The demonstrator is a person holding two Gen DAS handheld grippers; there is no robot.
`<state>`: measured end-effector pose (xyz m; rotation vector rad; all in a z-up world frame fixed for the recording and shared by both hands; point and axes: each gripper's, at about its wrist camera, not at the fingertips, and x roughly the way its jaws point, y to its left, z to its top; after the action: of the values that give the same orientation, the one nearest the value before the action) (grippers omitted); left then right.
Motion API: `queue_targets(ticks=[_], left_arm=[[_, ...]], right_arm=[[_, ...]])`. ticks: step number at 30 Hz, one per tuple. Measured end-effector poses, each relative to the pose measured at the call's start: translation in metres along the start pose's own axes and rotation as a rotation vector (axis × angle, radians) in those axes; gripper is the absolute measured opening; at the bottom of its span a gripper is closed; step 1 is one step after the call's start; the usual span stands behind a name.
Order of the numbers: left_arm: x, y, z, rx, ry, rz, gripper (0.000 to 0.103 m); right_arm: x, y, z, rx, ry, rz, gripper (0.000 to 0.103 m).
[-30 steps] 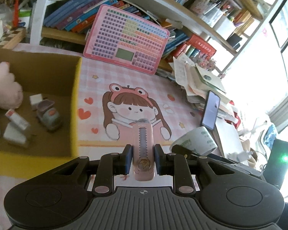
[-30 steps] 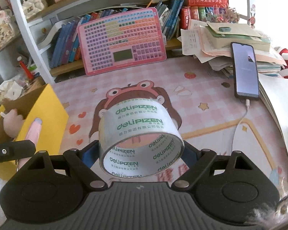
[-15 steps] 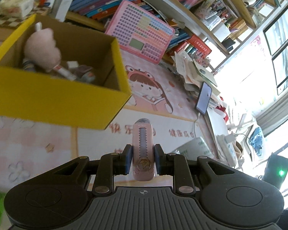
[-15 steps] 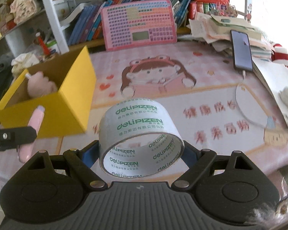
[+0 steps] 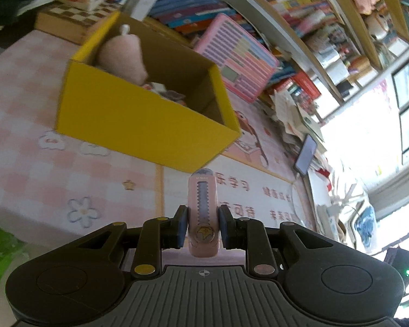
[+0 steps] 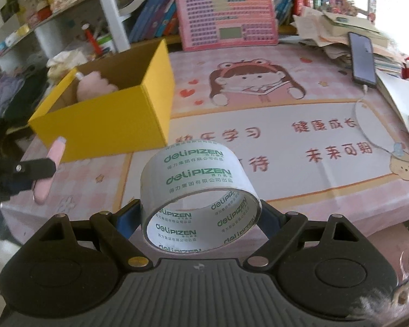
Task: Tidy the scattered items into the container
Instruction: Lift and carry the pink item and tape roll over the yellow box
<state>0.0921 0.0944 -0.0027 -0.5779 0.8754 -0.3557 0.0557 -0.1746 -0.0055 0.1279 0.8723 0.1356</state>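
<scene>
The left gripper [image 5: 201,224] is clamped on a slim pale-pink plastic utility knife [image 5: 203,212] with a toothed slider track down its middle and a round gold star emblem near its base; the knife points out over the pink cartoon-printed desk mat [image 5: 259,196], just short of the open yellow cardboard box [image 5: 139,120]. The right gripper [image 6: 200,218] holds a wide roll of clear packing tape [image 6: 196,179] printed with green lettering, its jaws spread against the roll's sides, in the air beside the box, which contains a pink plush toy [image 5: 122,57].
</scene>
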Motion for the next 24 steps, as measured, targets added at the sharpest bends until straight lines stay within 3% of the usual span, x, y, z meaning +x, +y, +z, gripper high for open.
queue_targets(ticks=[10, 18, 24], left_arm=[[-0.017, 0.028, 0.001, -0.068, -0.047, 0.012, 0.023], [-0.032, 0.031, 0.024, -0.005, -0.132, 0.047, 0.023], [-0.033, 0.024, 0.044, 0.053, -0.197, 0.070, 0.023]], right_arm=[[0.005, 0.032, -0.003, -0.142, 0.029, 0.079, 0.087], [0.003, 0.063, 0.000, -0.292, -0.019, 0.179, 0.087], [0.004, 0.067, 0.031, -0.276, -0.079, 0.206, 0.087]])
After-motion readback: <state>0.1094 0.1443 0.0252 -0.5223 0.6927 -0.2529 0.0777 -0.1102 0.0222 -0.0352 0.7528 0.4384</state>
